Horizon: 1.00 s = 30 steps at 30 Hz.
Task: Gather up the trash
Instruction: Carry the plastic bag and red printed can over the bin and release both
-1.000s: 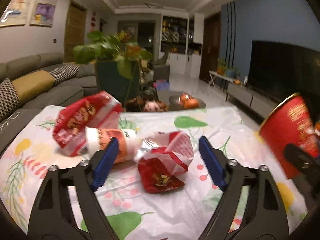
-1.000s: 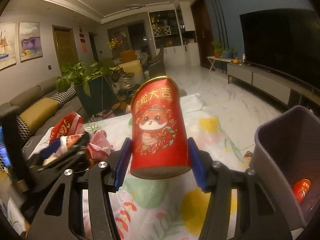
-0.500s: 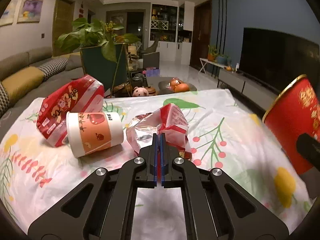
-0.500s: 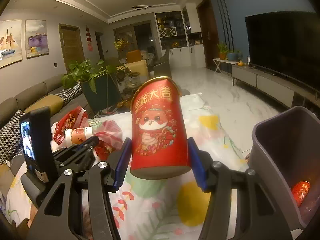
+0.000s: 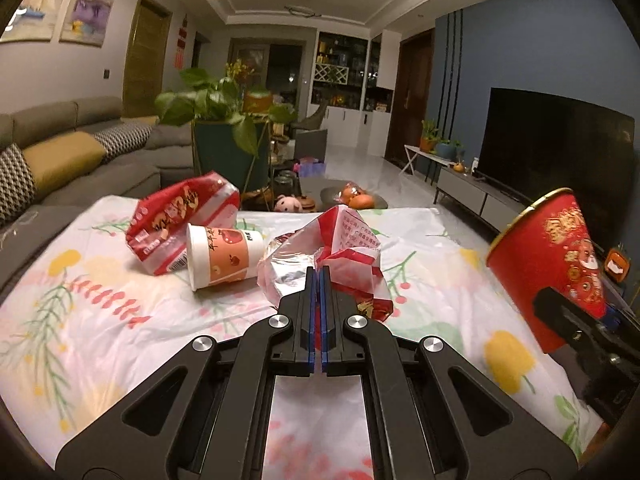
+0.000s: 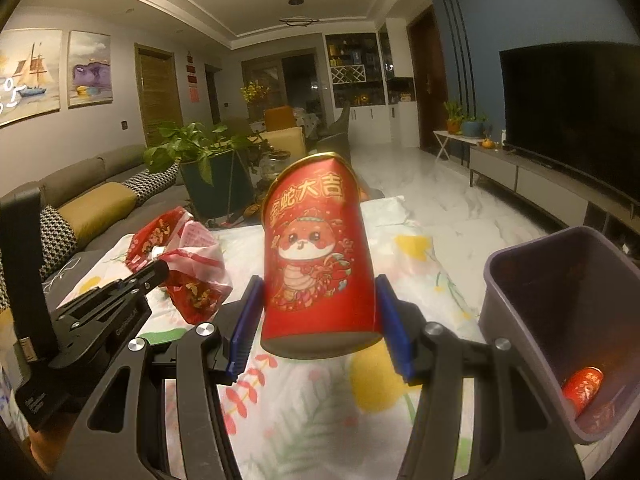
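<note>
The left claw (image 5: 320, 276) pinches the crumpled red wrapper (image 5: 340, 256) at frame centre, lifting it off the tabletop (image 5: 120, 340), while the right claw (image 6: 316, 312) clamps the red cup (image 6: 316, 256) beside the grey bin (image 6: 560, 320) at lower right, ready for dumping.

At the bottom centre of the frame the left tool (image 5: 319, 280) has its blue pads pressed together on a crumpled red and white wrapper (image 5: 340, 256). Left of it, on the flowered cloth of the desk (image 5: 120, 320), a paper cup (image 5: 224, 256) lies on its side against a red snack bag (image 5: 180, 216). At the right edge a red can (image 5: 548, 264) sits tilted in the right tool (image 5: 580, 320). A potted plant (image 5: 224, 128) stands behind the desk.
</note>
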Motion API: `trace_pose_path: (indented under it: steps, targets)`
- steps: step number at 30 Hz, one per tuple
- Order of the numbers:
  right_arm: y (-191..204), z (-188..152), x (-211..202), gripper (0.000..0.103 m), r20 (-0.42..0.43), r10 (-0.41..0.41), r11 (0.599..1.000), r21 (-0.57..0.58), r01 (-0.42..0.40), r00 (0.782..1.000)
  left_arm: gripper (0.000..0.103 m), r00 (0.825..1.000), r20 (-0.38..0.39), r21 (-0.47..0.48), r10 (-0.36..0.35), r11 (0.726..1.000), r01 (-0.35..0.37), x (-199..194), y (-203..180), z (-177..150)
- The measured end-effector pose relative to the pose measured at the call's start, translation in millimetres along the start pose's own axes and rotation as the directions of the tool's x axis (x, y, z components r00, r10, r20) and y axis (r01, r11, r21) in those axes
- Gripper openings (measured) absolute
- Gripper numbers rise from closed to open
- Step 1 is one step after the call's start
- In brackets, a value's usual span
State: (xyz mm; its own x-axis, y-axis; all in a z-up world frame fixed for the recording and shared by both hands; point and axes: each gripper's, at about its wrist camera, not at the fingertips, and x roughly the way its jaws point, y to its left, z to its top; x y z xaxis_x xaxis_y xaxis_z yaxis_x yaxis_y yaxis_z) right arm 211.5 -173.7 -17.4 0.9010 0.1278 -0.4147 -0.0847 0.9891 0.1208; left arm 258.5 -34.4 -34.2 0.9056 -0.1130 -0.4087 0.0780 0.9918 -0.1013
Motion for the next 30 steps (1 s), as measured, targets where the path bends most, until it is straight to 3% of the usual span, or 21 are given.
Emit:
trace_pose_path:
  steps: [11,18,30]
  targets:
    - [-23,-1,-42,0.055,0.034,-0.031,0.999,-0.023,0.032,0.999,0.001,0.998,0.035,0.023,-0.048,0.999,0.047,-41,-41,2]
    - [-57,3,-59,0.055,0.066,-0.1,0.995,-0.005,0.1,0.993,0.001,0.993,0.054,0.067,-0.101,0.993,0.098,-52,-81,8]
    - [-135,13,-83,0.055,0.112,-0.289,0.957,0.053,0.285,0.951,0.001,0.963,0.057,0.131,-0.264,0.958,0.255,-50,-172,13]
